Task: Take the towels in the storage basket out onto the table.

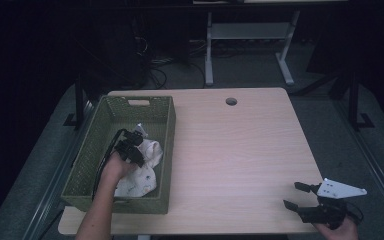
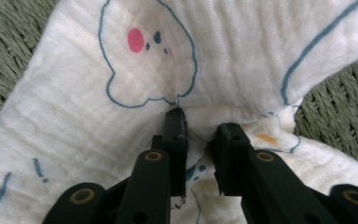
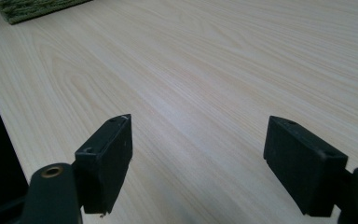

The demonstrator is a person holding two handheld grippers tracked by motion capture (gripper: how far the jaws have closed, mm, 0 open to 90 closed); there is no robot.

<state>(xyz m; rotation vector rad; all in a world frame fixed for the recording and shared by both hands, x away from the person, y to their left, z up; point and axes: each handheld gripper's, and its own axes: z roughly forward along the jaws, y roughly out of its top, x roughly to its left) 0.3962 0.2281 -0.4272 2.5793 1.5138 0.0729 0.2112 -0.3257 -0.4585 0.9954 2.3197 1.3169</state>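
Muslin cloth point(image 2: 98, 116), white with little blue cartoon outlines, sits crumpled inside the green woven basket point(image 1: 92, 145) at the counter's point(image 1: 240, 150) left side. The left gripper point(image 2: 198, 128) is down in the basket with its fingers point(image 2: 175, 126) pinched onto a fold of that cloth, so this looks like the grab step. The right gripper point(image 1: 296, 195) hovers over bare counter near the right front corner, fingers wide apart, holding nothing. Next up is probably a straight lift to clear the basket wall without snagging the weave.
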